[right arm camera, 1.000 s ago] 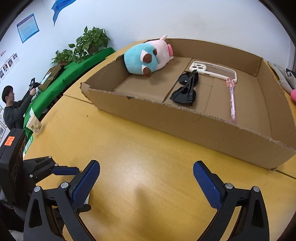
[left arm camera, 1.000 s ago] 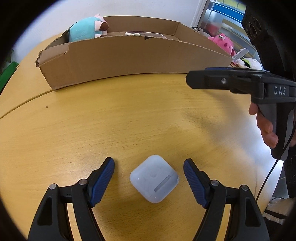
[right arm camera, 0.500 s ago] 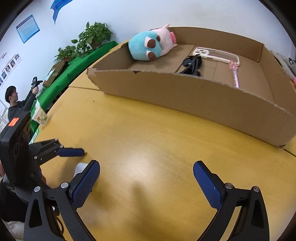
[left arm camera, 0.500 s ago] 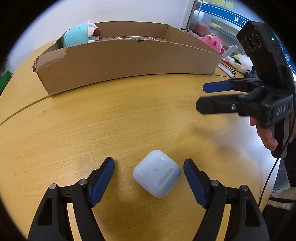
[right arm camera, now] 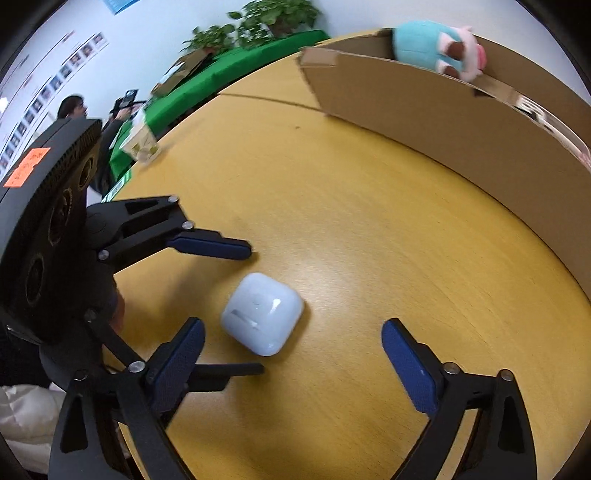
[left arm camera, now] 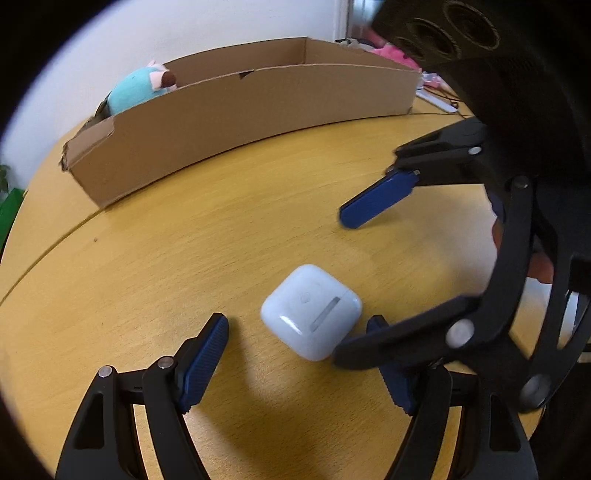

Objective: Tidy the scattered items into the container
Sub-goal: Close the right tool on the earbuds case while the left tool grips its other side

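Only the right wrist view shows the room at ten o'clock: potted plants, a green cloth, a seated person, and an orange sticker whose writing is too blurred to read. The left wrist view alone shows pink soft toys past the cardboard box at one o'clock. No readable lettering appears in either view. The white earbud case, rounded and glossy with a silver hinge strip, lies on the desk outside the box. The left tongs stand spread around it without touching. The right tongs are closing, the case just inside their left pad, unpressed. A teal plush sits in the box.
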Demonstrator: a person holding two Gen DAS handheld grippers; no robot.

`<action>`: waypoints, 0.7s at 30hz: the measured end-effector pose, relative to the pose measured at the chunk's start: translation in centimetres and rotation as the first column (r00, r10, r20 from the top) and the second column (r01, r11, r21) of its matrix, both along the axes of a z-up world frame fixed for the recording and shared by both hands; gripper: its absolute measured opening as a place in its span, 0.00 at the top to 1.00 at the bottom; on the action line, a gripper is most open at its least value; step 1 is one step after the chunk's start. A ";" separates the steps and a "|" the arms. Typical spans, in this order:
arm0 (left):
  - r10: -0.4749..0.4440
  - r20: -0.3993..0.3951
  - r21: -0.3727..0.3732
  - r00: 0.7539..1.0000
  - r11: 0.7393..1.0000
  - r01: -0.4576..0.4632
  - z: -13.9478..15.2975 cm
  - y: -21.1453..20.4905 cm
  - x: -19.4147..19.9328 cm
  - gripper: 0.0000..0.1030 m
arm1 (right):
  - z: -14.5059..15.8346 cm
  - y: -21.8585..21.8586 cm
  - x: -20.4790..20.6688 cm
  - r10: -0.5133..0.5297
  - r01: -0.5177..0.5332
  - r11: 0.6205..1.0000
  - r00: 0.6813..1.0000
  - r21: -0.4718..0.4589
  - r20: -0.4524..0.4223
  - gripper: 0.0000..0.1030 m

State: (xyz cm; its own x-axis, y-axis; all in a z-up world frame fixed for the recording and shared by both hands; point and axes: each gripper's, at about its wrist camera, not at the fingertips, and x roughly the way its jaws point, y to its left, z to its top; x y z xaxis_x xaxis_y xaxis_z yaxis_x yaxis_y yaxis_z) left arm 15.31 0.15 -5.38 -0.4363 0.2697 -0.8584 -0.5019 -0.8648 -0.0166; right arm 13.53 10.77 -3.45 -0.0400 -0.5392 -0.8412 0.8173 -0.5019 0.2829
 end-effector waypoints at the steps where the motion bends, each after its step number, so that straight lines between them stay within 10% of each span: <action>1: -0.001 -0.003 0.000 1.000 1.000 0.001 0.0 0.1 0.0 0.26 | 0.0 -0.4 0.1 0.015 -0.014 1.000 1.000 0.007 -0.011 0.09; 9: -0.056 -0.014 0.007 0.998 0.998 0.056 0.7 1.0 0.2 0.49 | 0.0 -1.4 0.3 0.058 -0.059 0.998 0.998 -0.024 -0.019 0.43; 21: -0.022 -0.023 0.037 1.000 0.999 0.023 1.8 0.1 0.6 0.50 | 0.2 -1.9 -0.3 0.053 -0.053 0.998 0.998 -0.023 0.012 0.50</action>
